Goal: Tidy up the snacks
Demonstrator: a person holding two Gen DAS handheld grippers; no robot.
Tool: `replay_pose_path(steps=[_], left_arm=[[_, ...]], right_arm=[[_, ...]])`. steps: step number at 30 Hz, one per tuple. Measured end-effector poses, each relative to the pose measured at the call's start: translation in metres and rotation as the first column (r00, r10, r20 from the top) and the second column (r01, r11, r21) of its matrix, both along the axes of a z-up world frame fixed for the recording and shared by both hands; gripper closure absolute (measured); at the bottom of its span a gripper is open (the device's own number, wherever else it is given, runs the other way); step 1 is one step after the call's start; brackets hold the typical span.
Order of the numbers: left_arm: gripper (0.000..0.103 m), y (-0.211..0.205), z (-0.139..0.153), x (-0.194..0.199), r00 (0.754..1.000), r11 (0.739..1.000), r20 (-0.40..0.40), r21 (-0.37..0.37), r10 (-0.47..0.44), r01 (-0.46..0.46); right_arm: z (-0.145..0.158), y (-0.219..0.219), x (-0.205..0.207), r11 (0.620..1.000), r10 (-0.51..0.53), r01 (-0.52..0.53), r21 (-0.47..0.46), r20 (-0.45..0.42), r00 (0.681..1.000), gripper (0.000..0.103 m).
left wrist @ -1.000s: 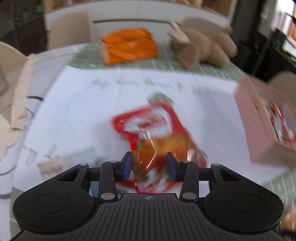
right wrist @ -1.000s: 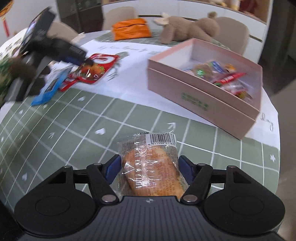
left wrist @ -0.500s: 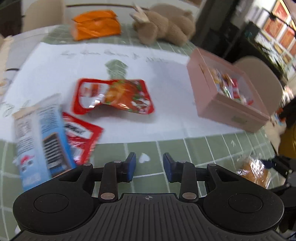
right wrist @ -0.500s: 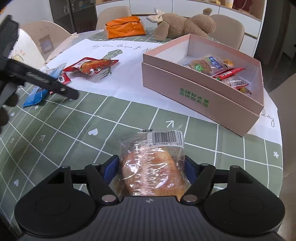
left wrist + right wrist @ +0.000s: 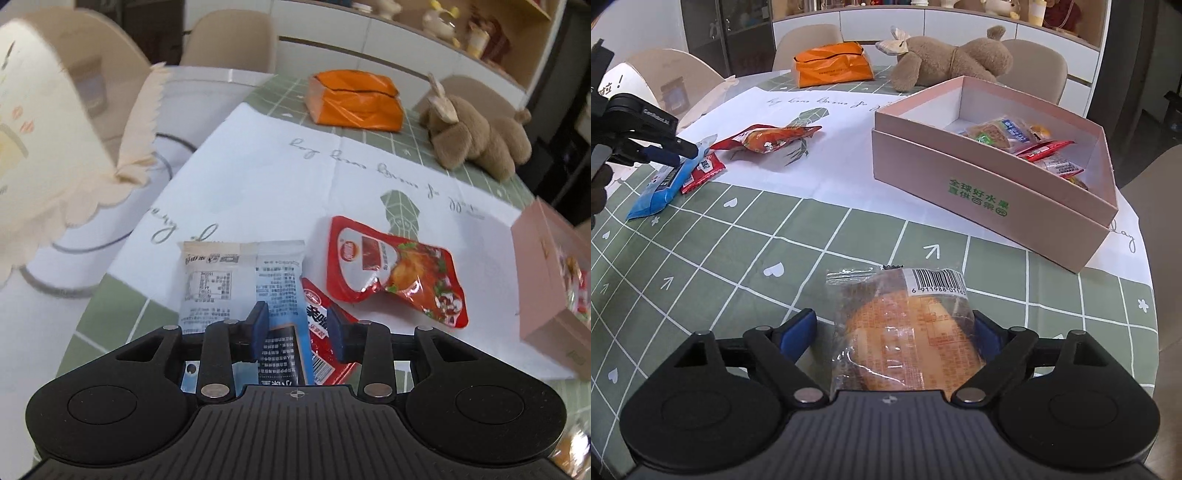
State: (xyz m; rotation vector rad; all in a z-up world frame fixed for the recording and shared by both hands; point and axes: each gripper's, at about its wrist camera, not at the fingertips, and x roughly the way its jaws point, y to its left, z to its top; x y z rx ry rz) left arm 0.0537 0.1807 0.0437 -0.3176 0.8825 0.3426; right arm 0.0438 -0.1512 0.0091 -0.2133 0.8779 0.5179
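Even, bright indoor light; shadows stay soft. Fisheye bending curves the bench [image 5: 701,295] edges, and the left-wrist view's borders smear with blur.

– What sits between your right gripper [image 5: 892,332] fingers [image 5: 798,330]?

– A clear-wrapped golden bread bun [image 5: 905,336], lying on the green checked tabletop [image 5: 757,243]. Your jaws have just been opening; the pads stand clear of the wrapper.

– And ahead?

– The open pink cardboard box [image 5: 990,192] with snack packets inside. At far left, your left gripper [image 5: 674,151] is at the blue-and-white snack packet [image 5: 665,184].
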Motion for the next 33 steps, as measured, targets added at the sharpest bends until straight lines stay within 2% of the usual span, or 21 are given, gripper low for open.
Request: replay_pose_path(steps=[2, 4, 9, 14, 17, 20, 24, 26, 27, 29, 31, 33], left_arm=[[0.062, -0.008, -0.001, 0.002, 1.0, 0.999, -0.012, 0.031, -0.025, 0.026], [0.062, -0.012, 0.001, 0.002, 0.999, 0.999, -0.017, 0.03, -0.044, 0.045], [0.061, -0.027, 0.002, 0.012, 0.988, 0.987, -0.01, -0.041, -0.154, 0.153], [0.061, -0.038, 0.003, 0.015, 0.972, 0.963, 0.0, -0.135, -0.237, 0.235], [0.064, -0.042, 0.002, 0.014, 0.97, 0.968, -0.018, -0.073, -0.243, 0.241], [0.063, -0.035, 0.002, 0.011, 0.976, 0.977, -0.047, 0.001, -0.211, 0.211], [0.062, -0.016, 0.001, 0.009, 0.987, 0.986, -0.104, 0.094, -0.124, 0.134], [0.064, -0.007, 0.004, 0.008, 0.992, 0.991, -0.103, 0.109, -0.071, 0.082], [0.065, -0.004, 0.007, 0.007, 0.995, 0.994, -0.084, 0.093, -0.053, 0.06], [0.064, -0.001, 0.015, 0.007, 0.998, 0.998, -0.012, 0.008, -0.059, 0.059], [0.064, -0.005, 0.017, 0.015, 0.995, 0.99, 0.032, -0.093, -0.099, 0.102], [0.064, -0.015, 0.013, 0.026, 0.987, 0.973, 0.036, -0.166, -0.154, 0.158]], right_arm=[[0.0, 0.0, -0.001, 1.0, -0.005, 0.005, 0.003, 0.005, 1.0, 0.015], [-0.001, -0.001, -0.002, 1.0, -0.008, 0.008, 0.006, 0.009, 1.0, 0.014], [-0.003, -0.001, -0.004, 1.0, -0.015, 0.015, 0.012, 0.018, 1.0, 0.011], [-0.003, 0.0, -0.004, 1.0, -0.016, 0.015, 0.014, 0.022, 1.0, 0.01], [-0.004, 0.001, -0.005, 1.0, -0.016, 0.015, 0.016, 0.027, 1.0, 0.009], [-0.004, 0.001, -0.006, 1.0, -0.016, 0.015, 0.019, 0.032, 0.999, 0.009], [-0.005, -0.001, -0.008, 1.0, -0.017, 0.016, 0.026, 0.042, 0.999, 0.008], [-0.006, -0.001, -0.009, 1.0, -0.016, 0.015, 0.028, 0.045, 0.999, 0.007], [-0.006, 0.0, -0.009, 0.999, -0.016, 0.014, 0.029, 0.047, 0.999, 0.006], [-0.007, 0.001, -0.009, 0.999, -0.017, 0.015, 0.03, 0.05, 0.999, 0.004], [-0.008, 0.002, -0.01, 0.999, -0.019, 0.017, 0.032, 0.053, 0.998, 0.003], [-0.008, 0.002, -0.01, 0.999, -0.019, 0.017, 0.032, 0.054, 0.998, 0.003]])
